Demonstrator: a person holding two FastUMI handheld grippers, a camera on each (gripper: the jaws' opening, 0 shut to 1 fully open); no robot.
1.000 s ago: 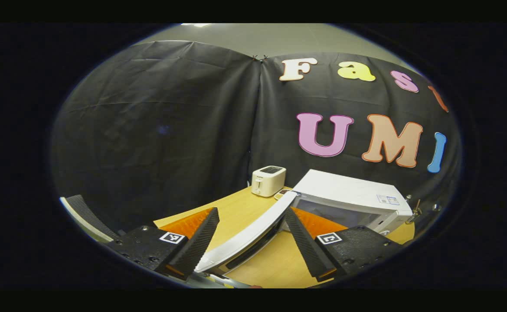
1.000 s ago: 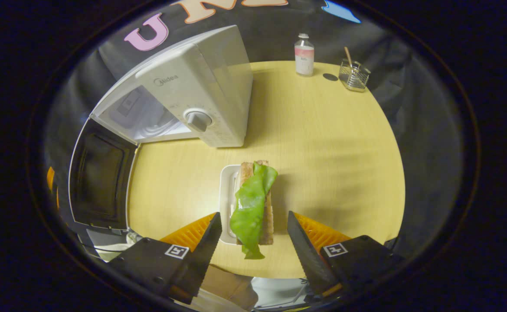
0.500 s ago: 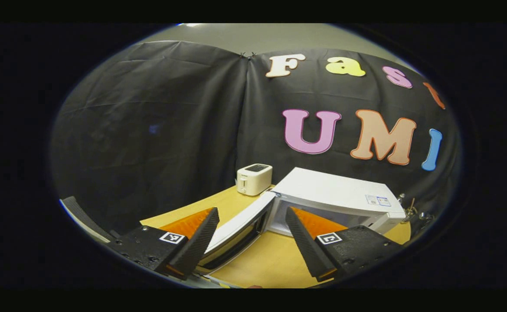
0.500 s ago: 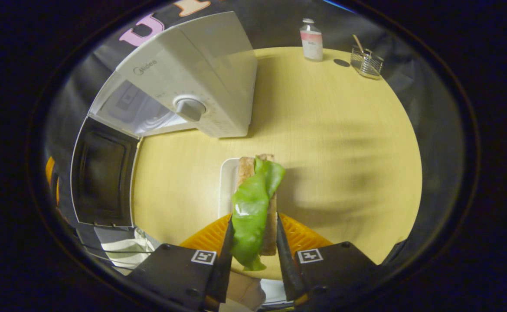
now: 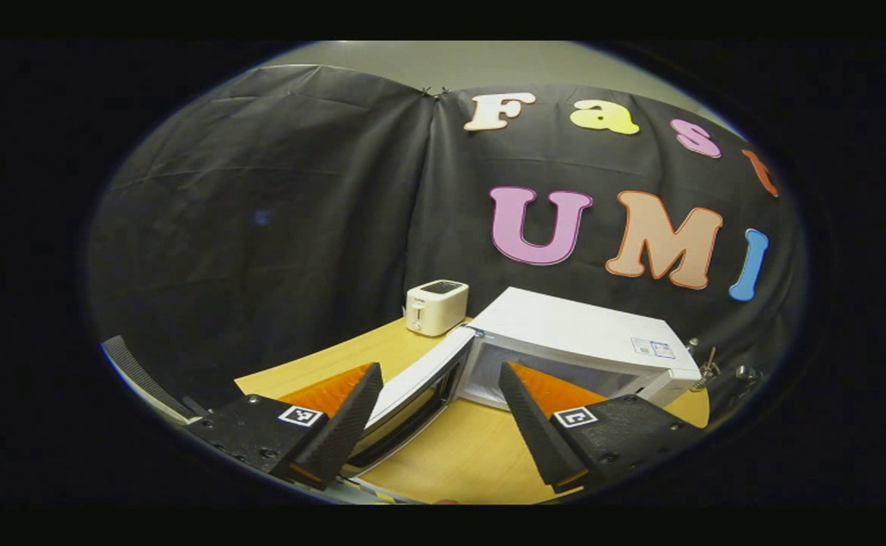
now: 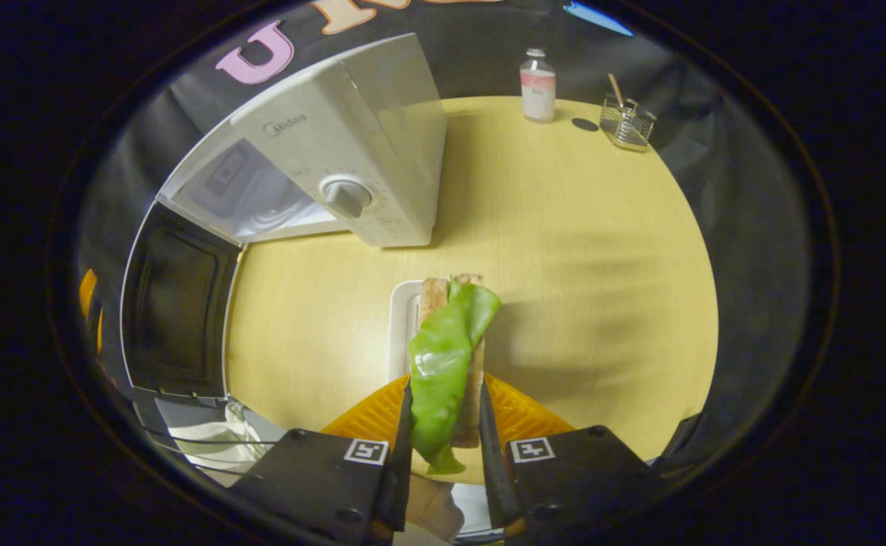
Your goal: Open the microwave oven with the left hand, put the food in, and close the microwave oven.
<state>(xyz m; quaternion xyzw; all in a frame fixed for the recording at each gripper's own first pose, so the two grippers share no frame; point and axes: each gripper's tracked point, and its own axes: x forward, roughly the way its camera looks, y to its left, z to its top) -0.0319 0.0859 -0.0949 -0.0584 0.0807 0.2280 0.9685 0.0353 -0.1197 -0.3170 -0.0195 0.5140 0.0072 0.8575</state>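
Each gripper, left gripper (image 5: 443, 421) and right gripper (image 6: 443, 447), has a matte black body with small screws, a square black-and-white tag on each side, and tapering fingers ridged along the edge.

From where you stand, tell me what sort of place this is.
Probably a staged kitchen corner in a recording booth: a microwave with its door open, a toaster and a sandwich sit on a wooden table against black cloth.
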